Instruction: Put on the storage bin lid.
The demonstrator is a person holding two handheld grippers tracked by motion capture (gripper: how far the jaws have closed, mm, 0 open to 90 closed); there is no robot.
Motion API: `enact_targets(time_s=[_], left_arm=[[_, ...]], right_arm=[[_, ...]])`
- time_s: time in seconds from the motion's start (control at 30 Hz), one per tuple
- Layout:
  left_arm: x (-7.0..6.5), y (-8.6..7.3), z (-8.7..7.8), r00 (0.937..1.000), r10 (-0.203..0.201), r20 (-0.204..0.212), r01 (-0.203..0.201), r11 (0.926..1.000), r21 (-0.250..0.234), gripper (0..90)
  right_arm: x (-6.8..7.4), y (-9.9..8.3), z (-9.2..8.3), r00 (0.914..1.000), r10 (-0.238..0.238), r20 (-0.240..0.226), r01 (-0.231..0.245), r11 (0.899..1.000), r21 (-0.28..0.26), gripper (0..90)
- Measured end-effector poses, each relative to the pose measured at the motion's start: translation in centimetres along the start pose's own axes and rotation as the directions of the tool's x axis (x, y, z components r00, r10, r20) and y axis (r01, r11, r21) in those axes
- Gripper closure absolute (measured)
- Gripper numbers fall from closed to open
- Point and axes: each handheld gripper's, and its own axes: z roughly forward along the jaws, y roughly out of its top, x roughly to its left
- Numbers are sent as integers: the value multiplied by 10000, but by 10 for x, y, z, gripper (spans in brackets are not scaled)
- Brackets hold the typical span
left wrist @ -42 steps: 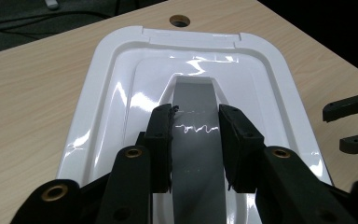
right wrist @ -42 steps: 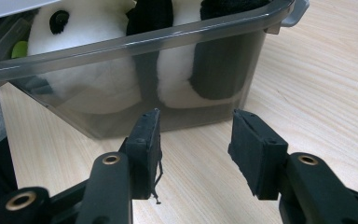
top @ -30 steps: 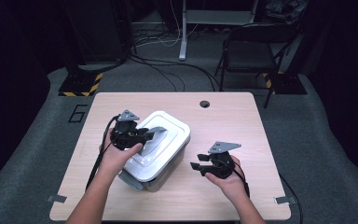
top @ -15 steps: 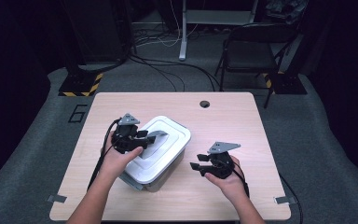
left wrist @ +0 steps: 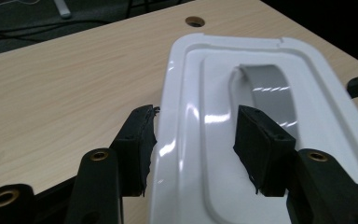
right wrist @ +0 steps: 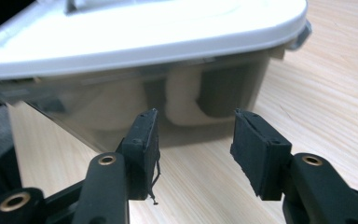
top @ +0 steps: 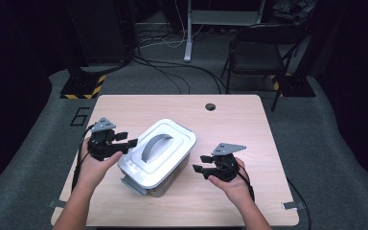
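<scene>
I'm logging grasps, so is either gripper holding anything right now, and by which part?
Nothing is held. The left gripper is open over the container lid; the right gripper is open beside it.

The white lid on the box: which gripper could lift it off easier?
Probably the left. The left gripper hangs open right over the white lid, its jaws astride the lid's edge, close to the grey handle. The right gripper sits lower beside the box, facing its clear wall.

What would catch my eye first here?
A white-lidded box with a grey handle sits mid-table. The left gripper hangs open over the lid's left edge, and the right gripper waits open beside the box on the other side.
</scene>
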Motion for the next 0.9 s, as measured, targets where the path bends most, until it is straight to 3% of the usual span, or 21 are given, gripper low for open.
enact_targets(time_s=[0.17,0.3,0.4,0.5,0.9], left_arm=[[11,-12,-2,9994,-335,109,335,9994,3,479],[13,-19,-1,9989,-477,52,477,9988,-106,481],[16,-25,1,9977,-590,340,599,9979,-253,481],[17,-31,5,9973,-669,299,674,9976,-157,481],[15,-41,9,9970,-635,447,631,9980,99,490]], right_arm=[[7,10,0,9998,-156,-141,153,9996,-228,483],[9,16,3,9993,-271,-274,267,9996,-129,473],[10,17,6,9991,-289,-311,290,9996,4,470],[11,17,7,9992,-264,-305,264,9996,-24,469],[14,32,9,9982,-457,-386,452,9989,-145,447]])
